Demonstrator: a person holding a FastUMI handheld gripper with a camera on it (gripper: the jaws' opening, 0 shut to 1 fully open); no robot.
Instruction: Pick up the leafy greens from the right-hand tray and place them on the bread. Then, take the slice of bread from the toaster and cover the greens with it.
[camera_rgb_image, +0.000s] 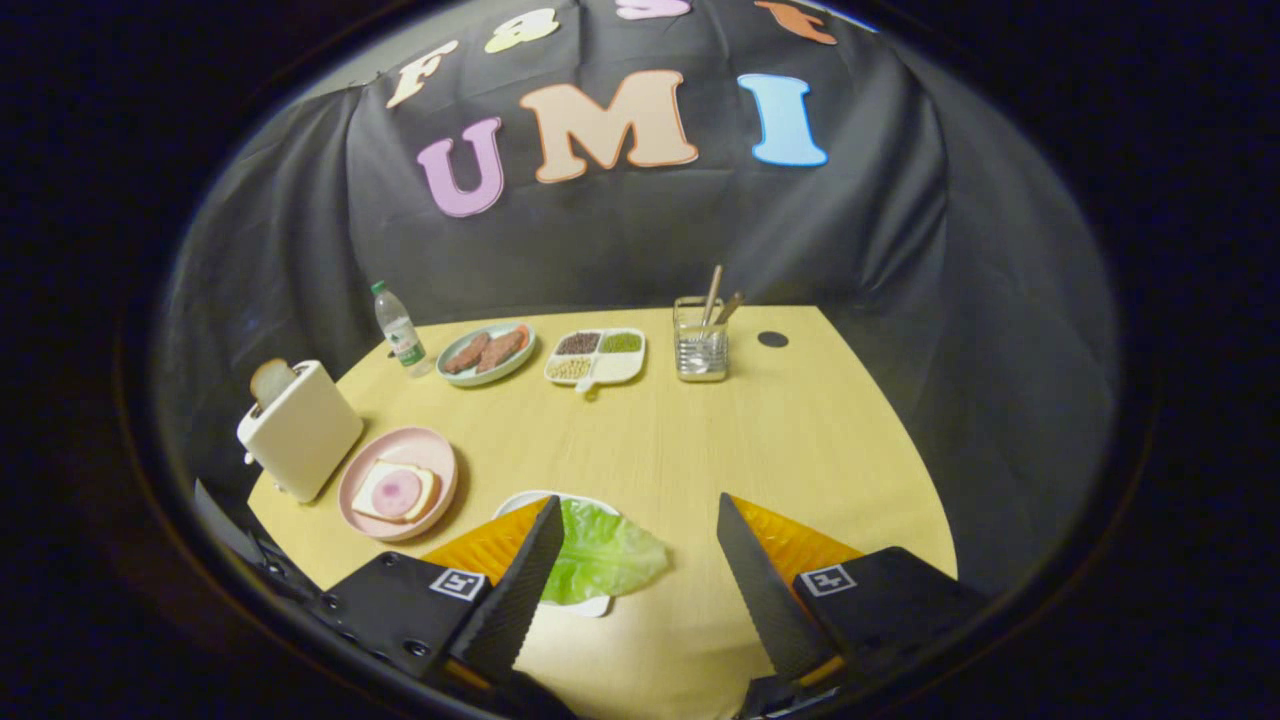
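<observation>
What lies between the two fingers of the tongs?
In the gripper view, the open tongs have the leafy greens' edge and bare table between the fingers.

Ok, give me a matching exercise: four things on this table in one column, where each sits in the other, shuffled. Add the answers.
Things:
1. leafy greens
2. bread slice
3. spoons
4. plastic bottle

Places:
A. standing in the clear holder
B. sticking out of the white toaster
C. on the white tray, by a finger of the open hand-held gripper
D. upright beside the plate of sausages

Pairs: 1-C, 2-B, 3-A, 4-D
</observation>
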